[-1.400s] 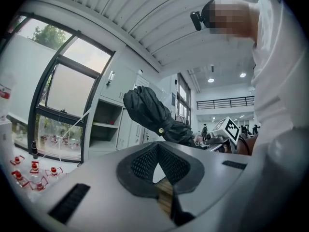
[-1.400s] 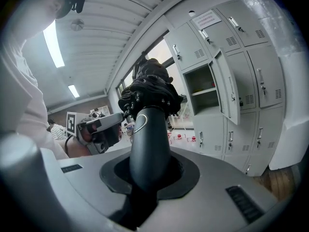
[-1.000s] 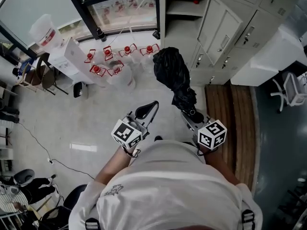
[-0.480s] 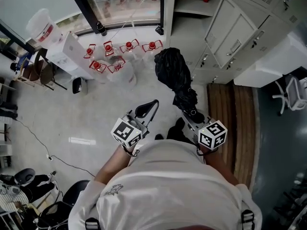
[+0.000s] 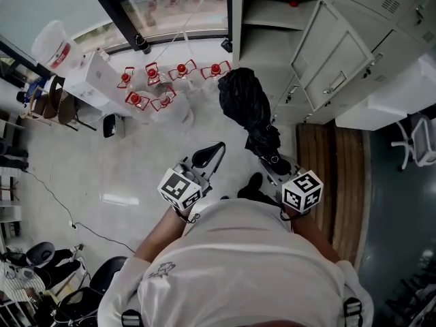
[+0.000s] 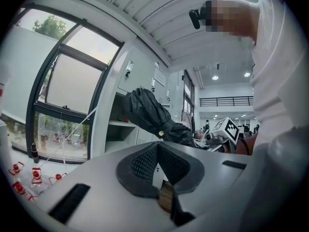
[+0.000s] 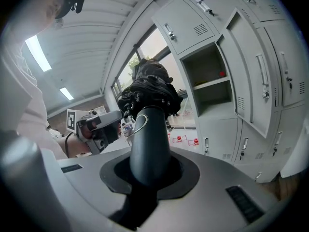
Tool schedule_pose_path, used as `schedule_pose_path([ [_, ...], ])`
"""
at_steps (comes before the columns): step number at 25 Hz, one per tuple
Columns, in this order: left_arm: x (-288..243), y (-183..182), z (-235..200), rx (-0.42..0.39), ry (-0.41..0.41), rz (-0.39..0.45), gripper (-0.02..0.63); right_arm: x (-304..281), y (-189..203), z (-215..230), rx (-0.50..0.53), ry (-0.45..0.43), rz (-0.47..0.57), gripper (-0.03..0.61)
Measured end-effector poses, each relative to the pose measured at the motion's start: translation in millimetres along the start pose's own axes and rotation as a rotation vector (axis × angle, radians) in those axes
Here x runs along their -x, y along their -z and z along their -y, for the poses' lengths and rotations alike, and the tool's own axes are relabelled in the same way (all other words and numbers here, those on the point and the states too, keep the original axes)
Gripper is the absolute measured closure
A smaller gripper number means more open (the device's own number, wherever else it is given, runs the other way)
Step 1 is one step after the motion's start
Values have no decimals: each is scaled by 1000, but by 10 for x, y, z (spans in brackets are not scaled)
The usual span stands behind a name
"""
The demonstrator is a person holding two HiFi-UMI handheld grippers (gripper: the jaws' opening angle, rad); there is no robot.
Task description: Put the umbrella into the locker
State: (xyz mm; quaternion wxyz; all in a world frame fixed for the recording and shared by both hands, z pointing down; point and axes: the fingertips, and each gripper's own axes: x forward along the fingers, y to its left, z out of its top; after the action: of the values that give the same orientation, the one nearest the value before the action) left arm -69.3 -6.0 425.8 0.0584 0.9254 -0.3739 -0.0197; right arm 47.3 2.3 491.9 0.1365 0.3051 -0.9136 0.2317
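Right hand-held gripper: jaws clamped on the smooth black handle of the umbrella, with the handle standing straight up between the pads. Beyond the handle the folded black canopy is bunched and crumpled. In the head view the umbrella slopes away from the person, above the pale floor, touching only this gripper. Its far end is near the foot of the open locker but outside it. Left hand-held gripper: jaws drawn together, nothing between them. It is held level beside the right one, to the left of the umbrella and apart from it. The marker cube on it faces up towards the head camera. The locker is grey and stands in a bank of closed ones. Its door is swung wide to the right, and a shelf shows inside. A small red object sits in the compartment above that shelf. A cluster of red-capped items lies on the floor by the window, left of the locker. A wooden strip runs along the floor to the right of the person.
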Motion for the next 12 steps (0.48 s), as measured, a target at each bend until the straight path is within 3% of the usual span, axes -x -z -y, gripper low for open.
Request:
schedule_pose_path([
  [12, -1353, -57, -215, -22, 12, -4, 603, 146, -446, 1331, 18, 29, -8, 482],
])
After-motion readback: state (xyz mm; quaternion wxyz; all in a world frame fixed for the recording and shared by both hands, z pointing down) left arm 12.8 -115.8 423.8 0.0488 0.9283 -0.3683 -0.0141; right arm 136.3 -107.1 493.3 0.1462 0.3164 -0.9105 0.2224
